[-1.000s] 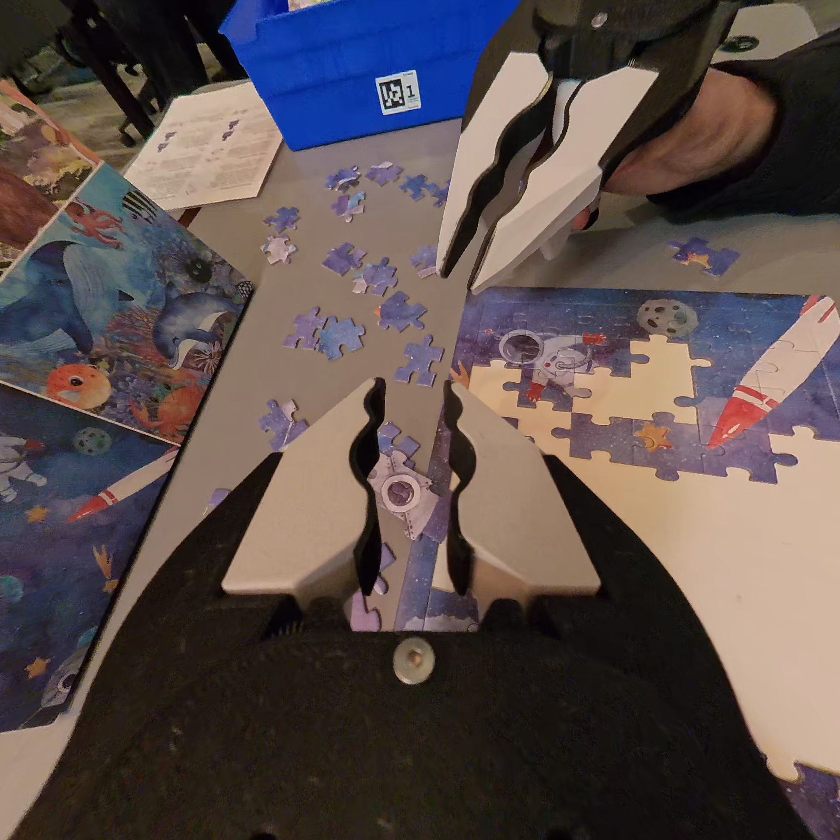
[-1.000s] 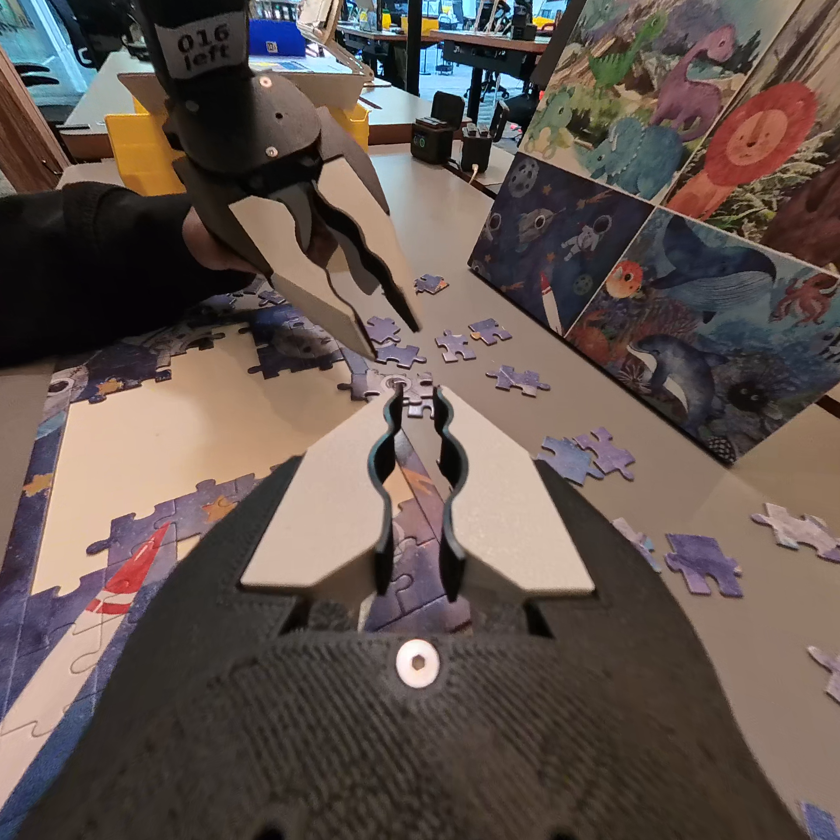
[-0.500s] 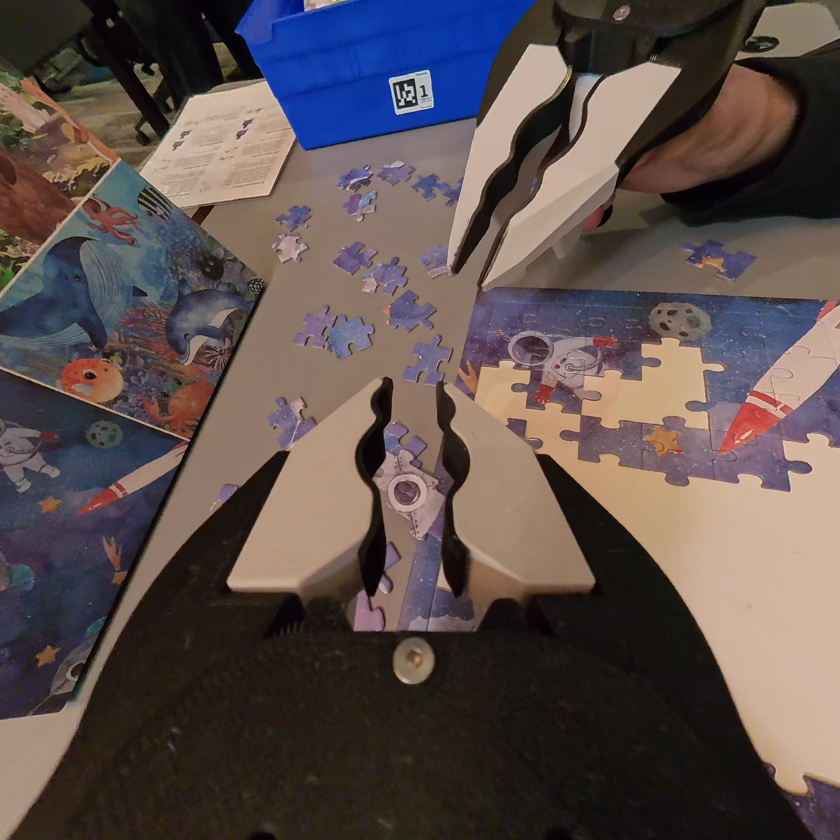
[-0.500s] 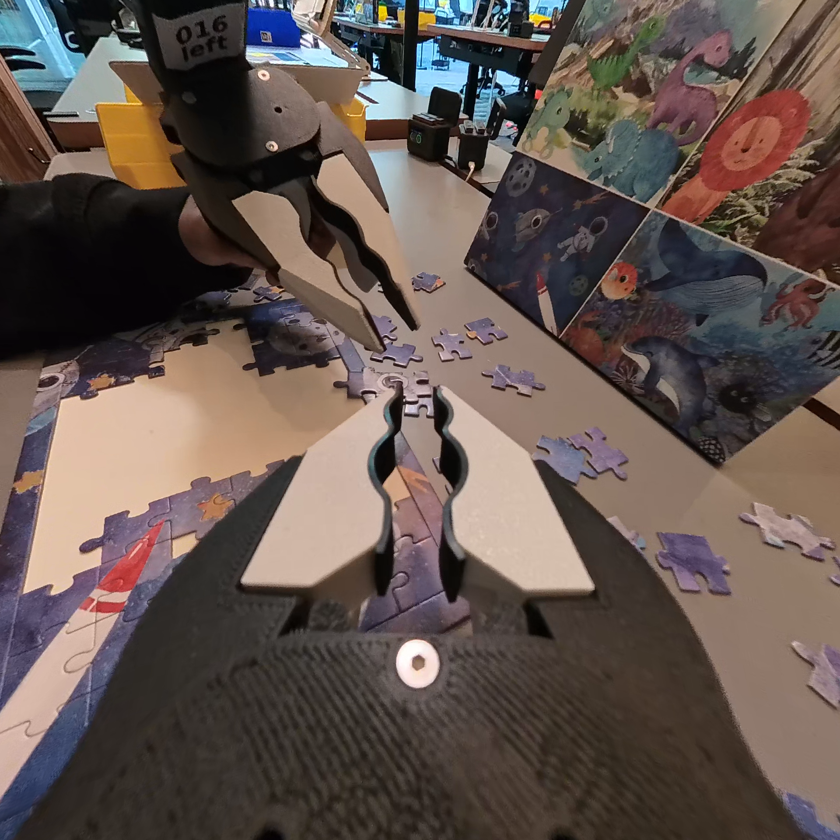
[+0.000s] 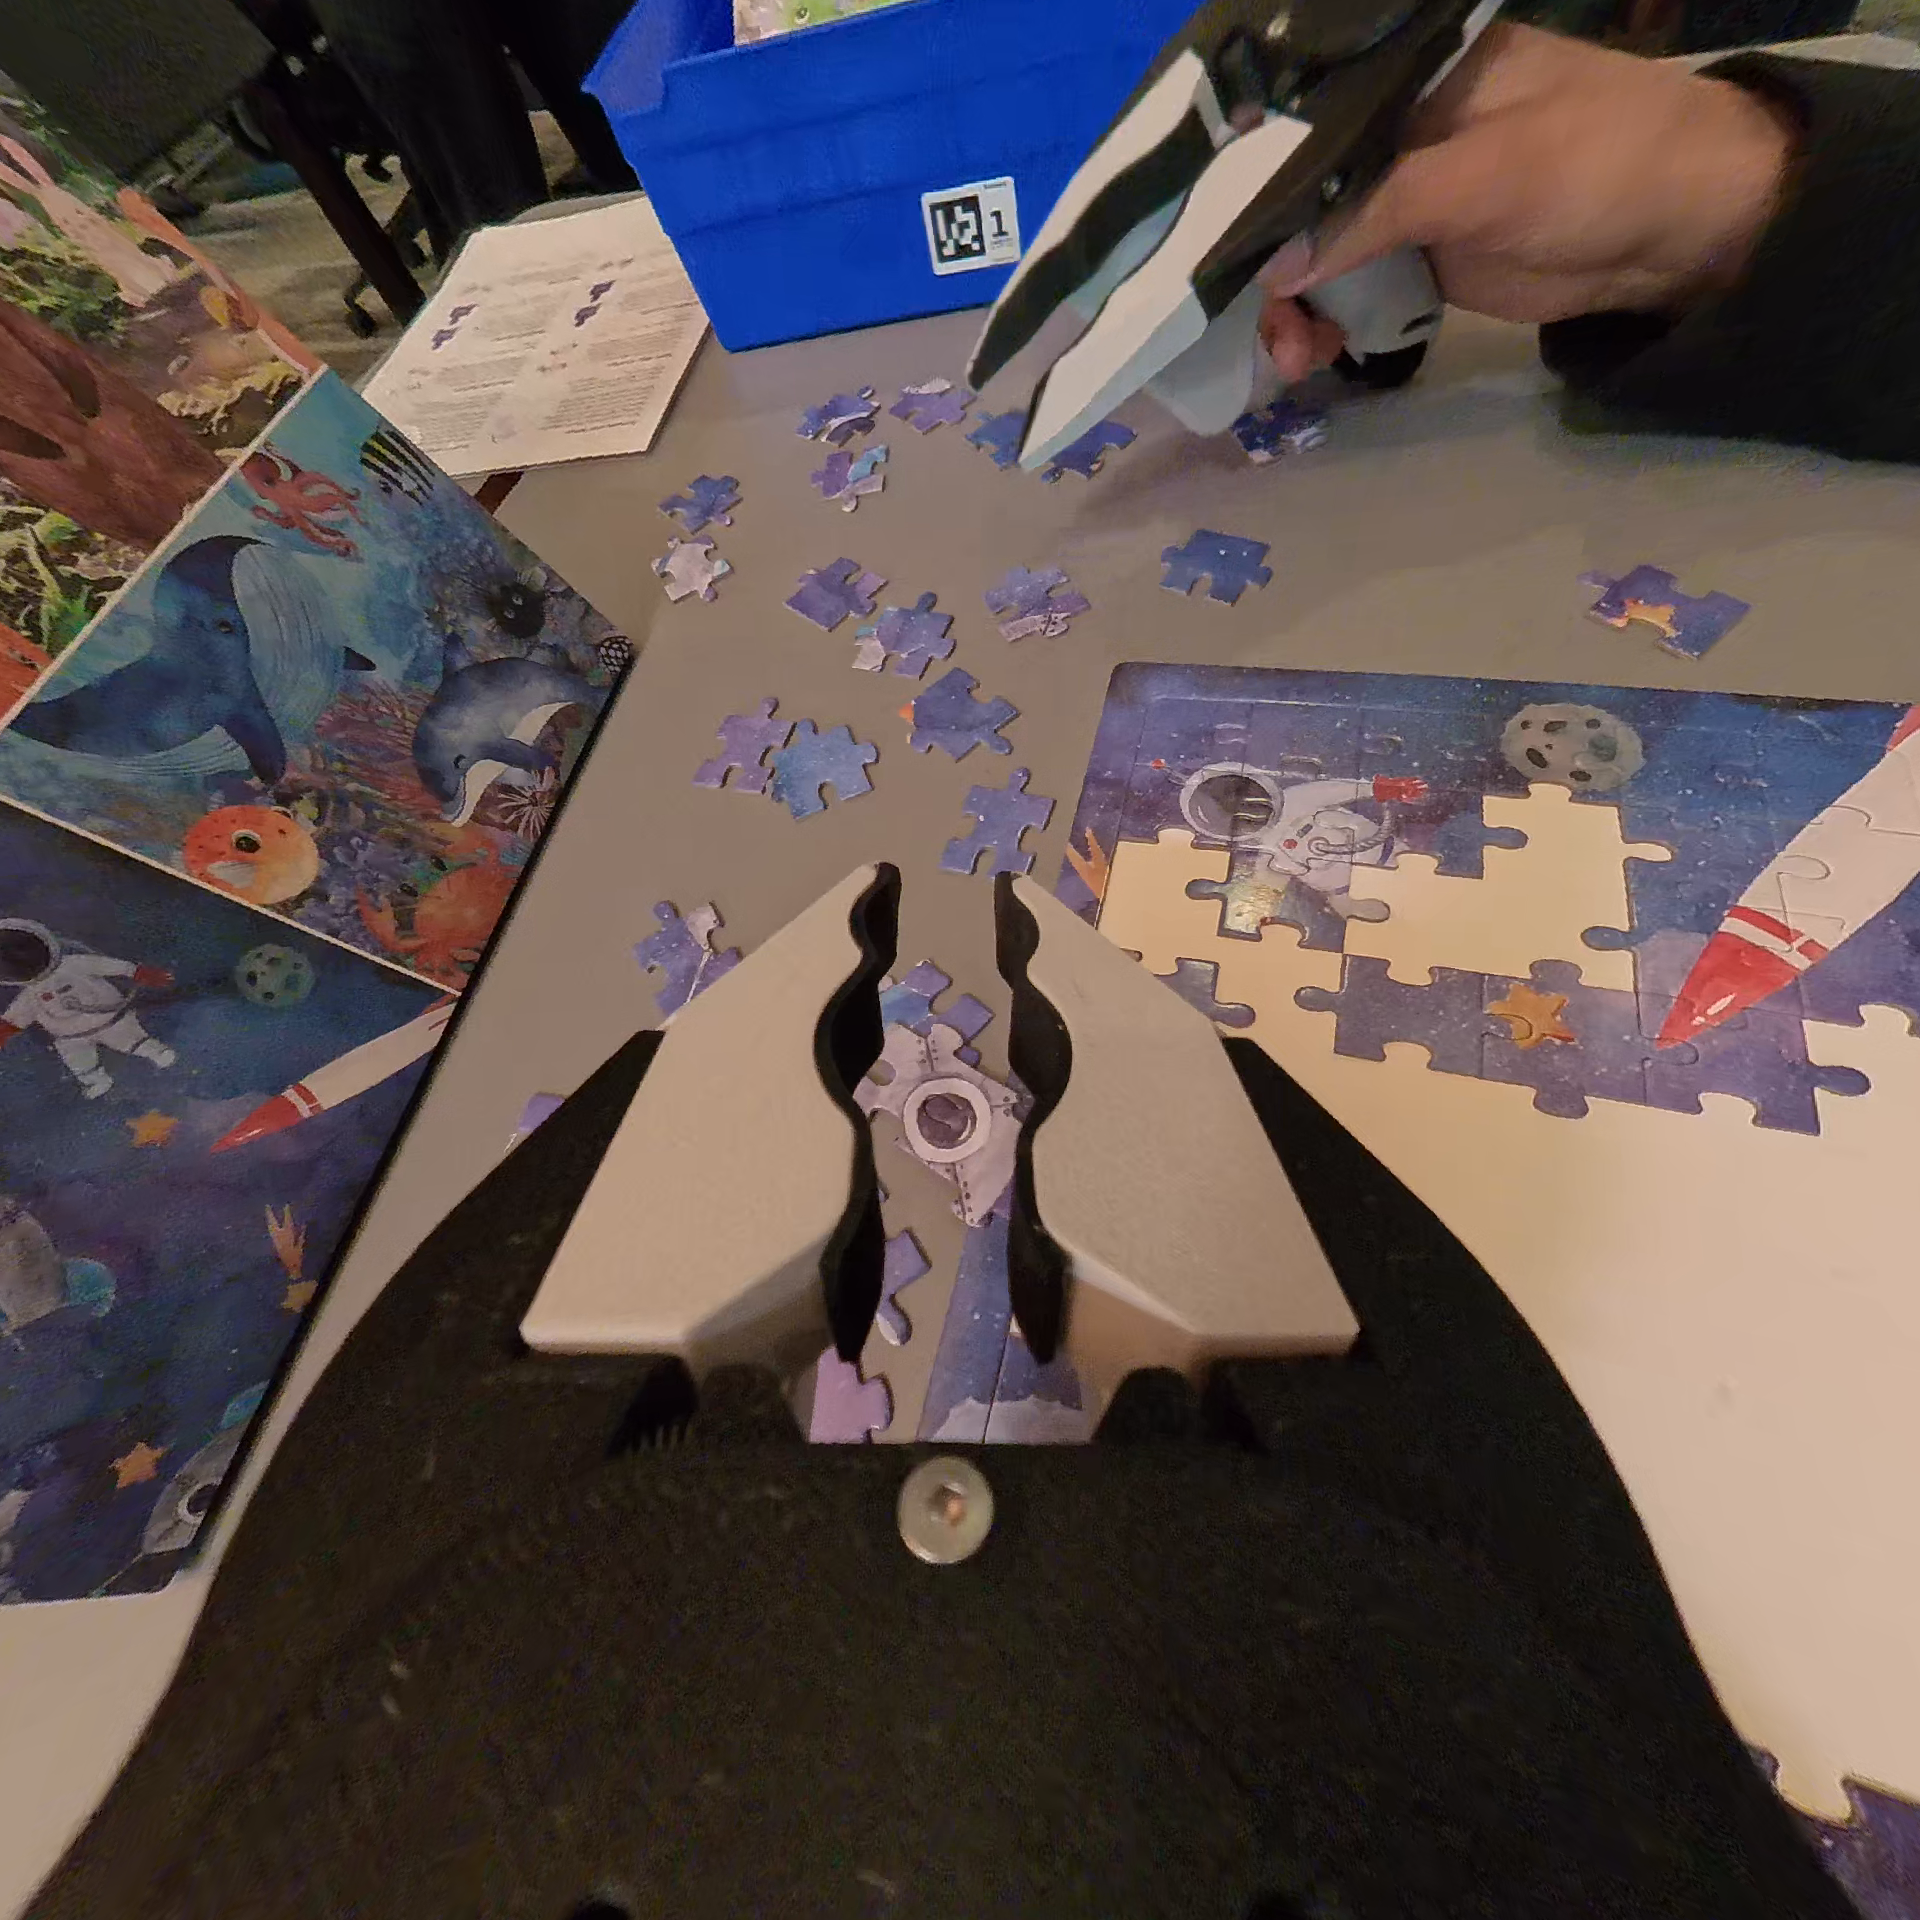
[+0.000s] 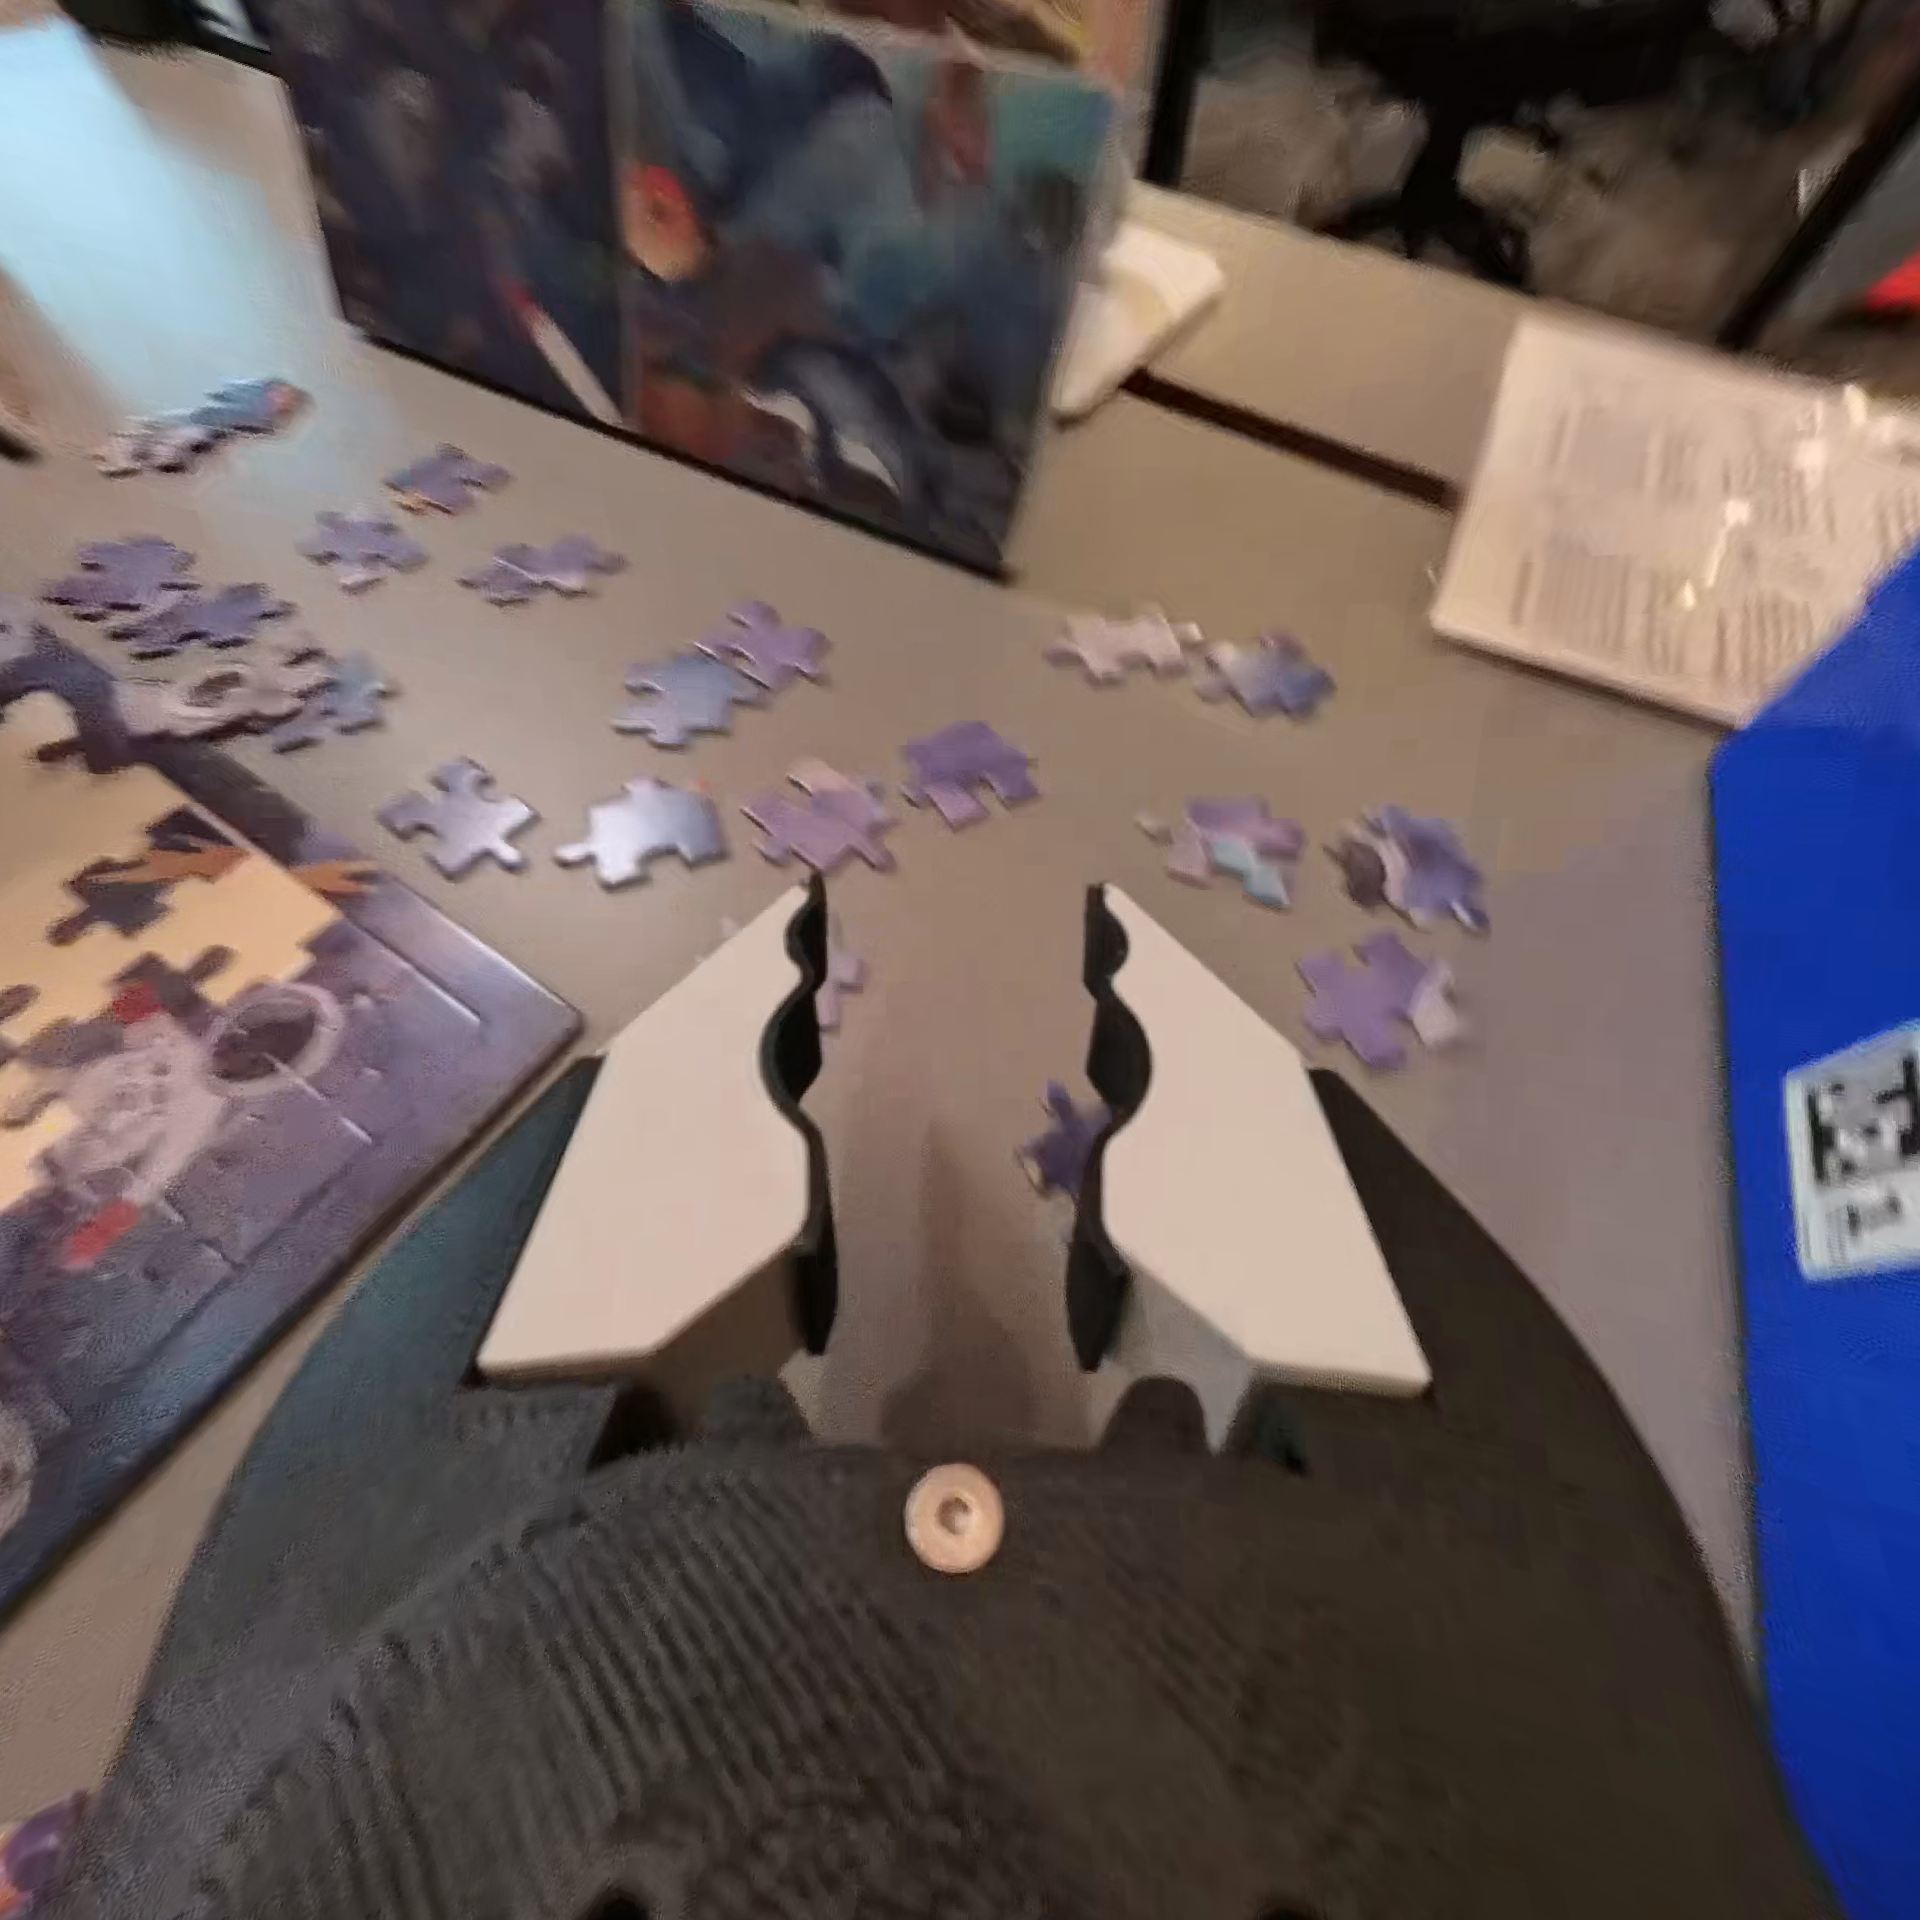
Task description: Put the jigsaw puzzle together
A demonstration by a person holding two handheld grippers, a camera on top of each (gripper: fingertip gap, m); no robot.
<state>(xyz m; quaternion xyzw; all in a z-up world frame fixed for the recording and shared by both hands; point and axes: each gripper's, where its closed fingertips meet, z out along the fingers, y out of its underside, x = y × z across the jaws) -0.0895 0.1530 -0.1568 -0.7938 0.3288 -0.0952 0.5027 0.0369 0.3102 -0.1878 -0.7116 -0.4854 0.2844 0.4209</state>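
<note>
Loose purple cardboard jigsaw pieces now surround the right gripper, its jaws newly spread wide and empty. The left gripper has its jaws narrowly apart above a porthole-printed piece.

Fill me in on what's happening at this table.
A person holds a claw in each hand over a half-built space puzzle on a grey table. The left claw hangs just above a loose piece with a round porthole, jaws slightly apart, nothing visibly gripped. The right claw is open and empty over the scattered pieces beside the blue bin. Picture boards stand along the left edge.
</note>
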